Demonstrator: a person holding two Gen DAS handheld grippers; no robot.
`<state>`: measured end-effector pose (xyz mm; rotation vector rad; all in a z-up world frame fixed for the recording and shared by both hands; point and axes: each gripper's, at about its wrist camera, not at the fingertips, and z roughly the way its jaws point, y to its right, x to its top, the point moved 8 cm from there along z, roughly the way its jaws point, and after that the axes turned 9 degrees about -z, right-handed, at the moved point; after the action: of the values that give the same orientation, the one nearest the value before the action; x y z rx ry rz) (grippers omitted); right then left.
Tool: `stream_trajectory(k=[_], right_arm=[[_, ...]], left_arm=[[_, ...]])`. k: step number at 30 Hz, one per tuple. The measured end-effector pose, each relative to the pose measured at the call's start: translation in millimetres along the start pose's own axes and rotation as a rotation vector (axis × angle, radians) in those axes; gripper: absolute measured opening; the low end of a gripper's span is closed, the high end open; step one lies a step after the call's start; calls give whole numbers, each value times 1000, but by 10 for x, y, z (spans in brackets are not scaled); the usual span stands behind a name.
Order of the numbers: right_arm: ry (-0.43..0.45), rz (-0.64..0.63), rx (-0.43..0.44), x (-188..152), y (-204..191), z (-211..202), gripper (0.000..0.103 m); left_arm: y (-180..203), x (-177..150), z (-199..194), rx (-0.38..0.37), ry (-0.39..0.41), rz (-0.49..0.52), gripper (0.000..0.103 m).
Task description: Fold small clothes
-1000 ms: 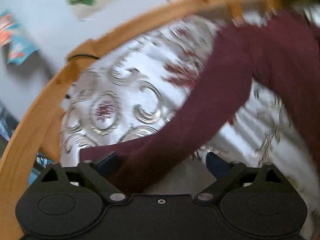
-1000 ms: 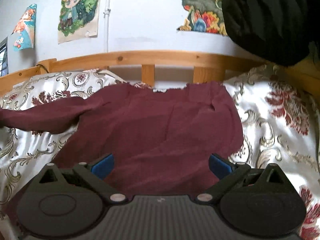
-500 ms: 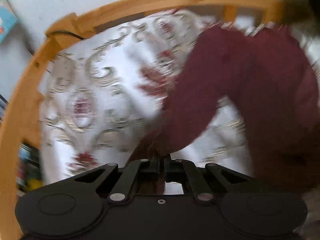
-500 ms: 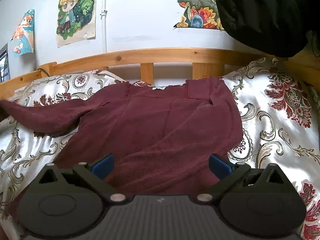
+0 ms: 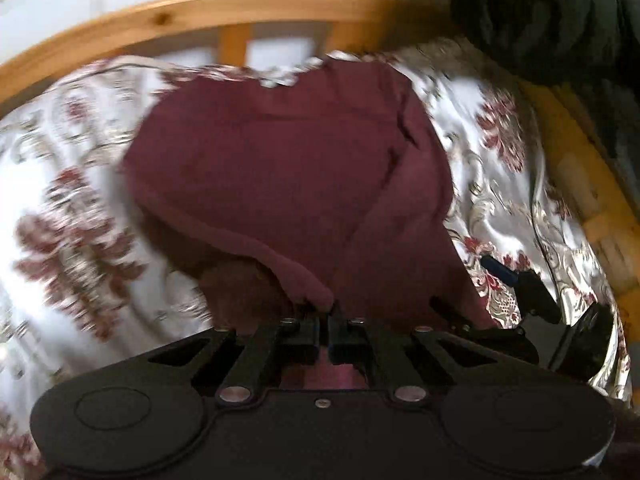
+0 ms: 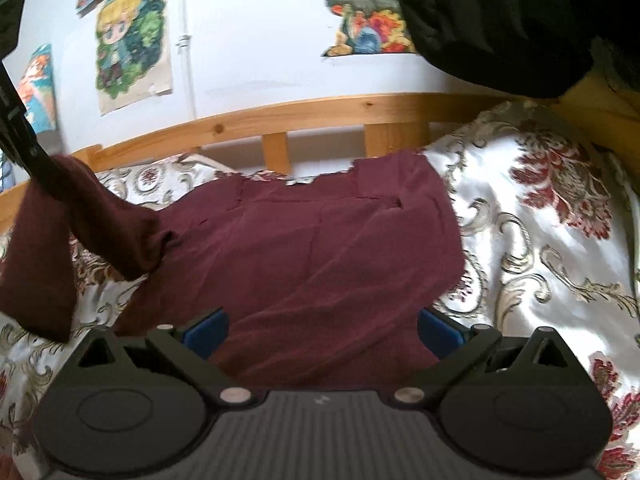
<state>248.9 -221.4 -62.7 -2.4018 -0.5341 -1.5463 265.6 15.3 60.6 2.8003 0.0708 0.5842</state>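
A maroon sweater (image 6: 304,240) lies flat on the bedspread with its neck toward the headboard. One sleeve is folded down over its right side. My left gripper (image 5: 324,316) is shut on the other sleeve (image 5: 248,240) and holds it up above the bed. In the right wrist view this gripper (image 6: 44,172) is at the far left, and the sleeve (image 6: 100,216) hangs from it with the cuff end drooping. My right gripper (image 6: 320,330) is open over the sweater's hem, its blue pads (image 6: 204,328) apart with cloth below them. One right fingertip (image 5: 498,270) shows in the left wrist view.
A satin bedspread (image 6: 540,240) with a red floral pattern covers the bed. The wooden headboard rail (image 6: 320,114) runs behind the sweater. A black garment (image 6: 500,20) hangs at the upper right. Posters (image 6: 132,40) are stuck to the white wall.
The left gripper shut on the sleeve end, then rose and swung it toward the sweater's body. The right gripper stayed open over the hem and hardly moved.
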Motion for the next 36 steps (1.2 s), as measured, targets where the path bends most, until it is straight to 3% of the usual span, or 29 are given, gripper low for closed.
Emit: stream_trajectory(k=[5, 10, 15, 17, 19, 21, 23, 28, 32, 36], right_arm=[[-20, 49, -39, -41, 248, 48, 103], [-61, 103, -64, -121, 439, 105, 103], [-107, 129, -52, -210, 491, 179, 103], [-112, 133, -45, -236, 492, 200, 103], [-100, 149, -12, -237, 465, 210, 103], [-77, 166, 44, -223, 403, 217, 103], [-49, 173, 111, -209, 320, 237, 103], [-20, 186, 178, -179, 186, 388, 99], [-18, 170, 140, -156, 213, 582, 78], [-36, 146, 134, -192, 222, 710, 54]], left_arm=[[212, 139, 512, -50, -59, -18, 5], [349, 231, 940, -73, -20, 29, 10], [367, 283, 1181, -105, -11, 18, 35], [319, 326, 1167, -116, 3, 1, 55], [217, 385, 1074, -125, 38, -18, 65], [81, 448, 948, -119, 86, -14, 68], [-131, 506, 797, -79, 154, -9, 76], [-919, 629, 608, 129, 298, -116, 77], [-1496, 751, 719, 249, 332, -187, 73], [-1685, 865, 938, 242, 316, -204, 71]])
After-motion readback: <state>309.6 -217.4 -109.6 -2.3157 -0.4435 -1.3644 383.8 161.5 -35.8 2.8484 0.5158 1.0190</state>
